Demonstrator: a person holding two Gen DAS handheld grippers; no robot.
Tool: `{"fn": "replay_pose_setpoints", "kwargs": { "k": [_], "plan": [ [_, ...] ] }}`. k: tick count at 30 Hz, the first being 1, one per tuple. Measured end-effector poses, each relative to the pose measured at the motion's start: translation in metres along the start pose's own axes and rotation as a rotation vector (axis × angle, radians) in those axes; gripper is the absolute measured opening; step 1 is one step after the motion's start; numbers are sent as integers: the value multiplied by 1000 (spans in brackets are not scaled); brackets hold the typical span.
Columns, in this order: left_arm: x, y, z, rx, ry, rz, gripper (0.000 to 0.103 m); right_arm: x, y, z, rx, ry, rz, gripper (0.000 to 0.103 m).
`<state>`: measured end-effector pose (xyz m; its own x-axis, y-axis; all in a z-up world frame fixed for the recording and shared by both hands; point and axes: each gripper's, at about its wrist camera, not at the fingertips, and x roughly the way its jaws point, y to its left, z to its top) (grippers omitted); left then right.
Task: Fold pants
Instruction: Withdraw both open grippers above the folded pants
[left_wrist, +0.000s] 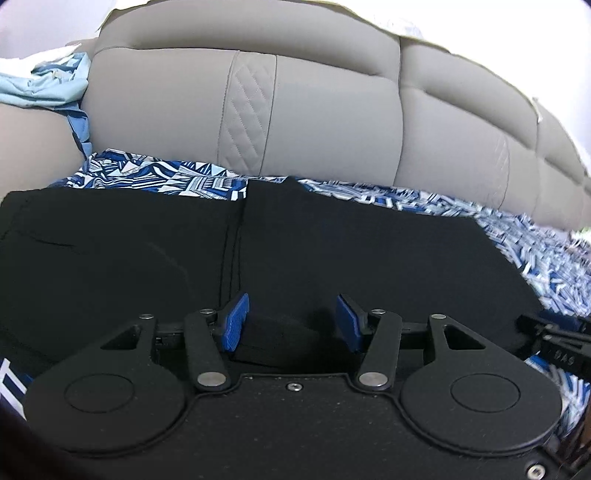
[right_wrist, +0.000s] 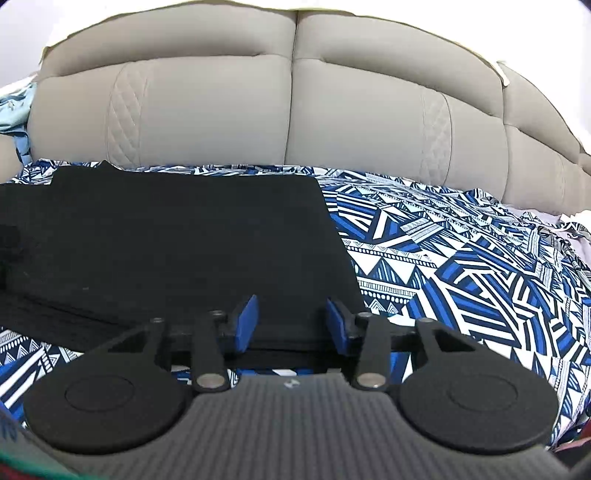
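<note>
Both grippers, left (left_wrist: 291, 321) and right (right_wrist: 291, 321), sit wide open and empty at the near edge of the black pants (right_wrist: 184, 236), which stretch left-right across the bedsheet (right_wrist: 443, 258).

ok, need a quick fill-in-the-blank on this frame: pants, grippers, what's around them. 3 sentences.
1. The pants are ____ in color.
2. Both the left gripper and the right gripper have their jaws ____, near the garment's close edge.
3. The pants lie on a blue-and-white patterned sheet in front of a ____ padded headboard.

Missing words: black; open; beige
</note>
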<state>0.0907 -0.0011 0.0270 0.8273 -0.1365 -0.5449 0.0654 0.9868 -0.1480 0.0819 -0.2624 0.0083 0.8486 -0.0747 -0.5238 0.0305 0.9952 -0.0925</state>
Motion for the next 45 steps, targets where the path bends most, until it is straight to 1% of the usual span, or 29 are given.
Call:
{"fn": "replay_pose_setpoints", "kwargs": {
  "k": [2, 8, 11, 13, 14, 17, 19, 26, 30, 34, 38, 40, 42, 45],
  "plan": [
    [0, -2, -2, 16, -1, 14, 50, 1, 1, -2, -1, -8, -1, 58],
    [0, -1, -3, 32, 1, 25, 50, 0, 3, -5, -35, -31, -4, 58],
    [1, -1, -3, 40, 5, 28, 50, -1, 1, -2, -11, -23, 0, 59],
    [0, -1, -3, 46, 8, 31, 51, -4, 0, 2, 21, -31, 20, 60],
    [0, -1, -3, 50, 9, 32, 52, -4, 0, 5, 31, -40, 31, 61],
    [-1, -2, -4, 62, 11, 29, 55, 0, 3, 19, 33, -56, 30, 69],
    [-2, -3, -5, 67, 10, 33, 55, 8, 4, 30, 40, -60, 24, 69],
    [-4, 5, -5, 39, 20, 29, 55, 64, -4, 86, 92, -5, 5, 69],
    [-3, 10, -3, 10, 31, 29, 55, 97, -8, 101, 114, 29, -7, 69],
    [-2, 14, -1, -12, 35, 17, 55, 115, -13, 98, 167, 41, 19, 69],
    [-1, 15, 0, -20, 39, 14, 58, 123, -13, 83, 192, 66, 19, 73],
    [0, 15, 1, -25, 42, 7, 62, 122, -13, 77, 194, 35, 25, 77],
    [1, 15, 1, -31, 43, 0, 64, 121, -12, 77, 201, 34, 29, 84],
    [0, 16, 2, -38, 38, -5, 67, 111, -5, 78, 168, 14, 12, 88]
  ]
}}
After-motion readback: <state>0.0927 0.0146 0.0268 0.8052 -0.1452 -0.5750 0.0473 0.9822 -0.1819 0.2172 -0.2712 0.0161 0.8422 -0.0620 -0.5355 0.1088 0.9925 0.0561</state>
